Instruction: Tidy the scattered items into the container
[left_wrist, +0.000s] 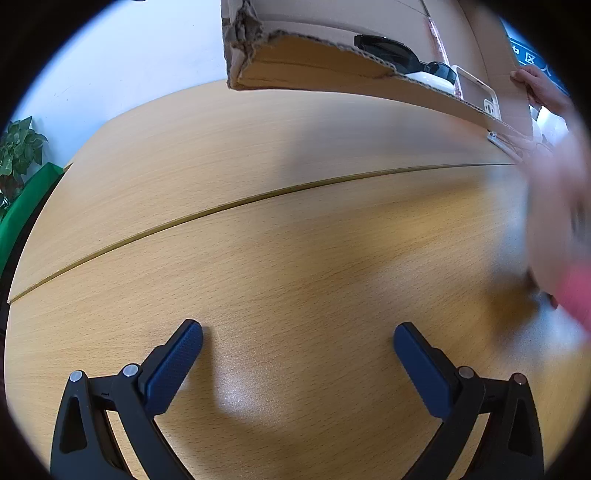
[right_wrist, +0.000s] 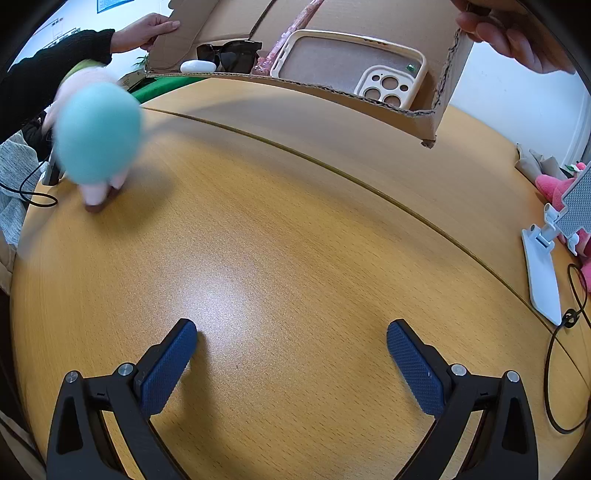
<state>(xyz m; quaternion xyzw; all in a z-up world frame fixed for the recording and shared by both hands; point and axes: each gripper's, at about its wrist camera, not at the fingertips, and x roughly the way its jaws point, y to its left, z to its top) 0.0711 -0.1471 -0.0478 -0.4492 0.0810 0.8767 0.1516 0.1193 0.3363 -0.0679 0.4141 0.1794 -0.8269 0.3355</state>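
Observation:
A torn cardboard box (right_wrist: 424, 123) is held tilted above the wooden table by two bare hands (right_wrist: 517, 37). Inside it lie black sunglasses (right_wrist: 231, 55), a white case (right_wrist: 197, 66), a pink stick-like item (right_wrist: 291, 33) and a cream phone case (right_wrist: 354, 62). The box also shows in the left wrist view (left_wrist: 306, 70). A blurred teal and pink plush toy (right_wrist: 98, 136) touches the table at the left; in the left wrist view it is a pink blur (left_wrist: 557, 229) at the right. My left gripper (left_wrist: 297, 343) and right gripper (right_wrist: 291, 341) are open and empty over bare table.
A white phone stand (right_wrist: 543, 266) and a pink plush (right_wrist: 554, 188) sit at the right table edge, with a black cable (right_wrist: 554, 354) beside them. A seam (right_wrist: 332, 166) crosses the table. A green board and a plant (left_wrist: 18, 155) lie beyond the far left edge.

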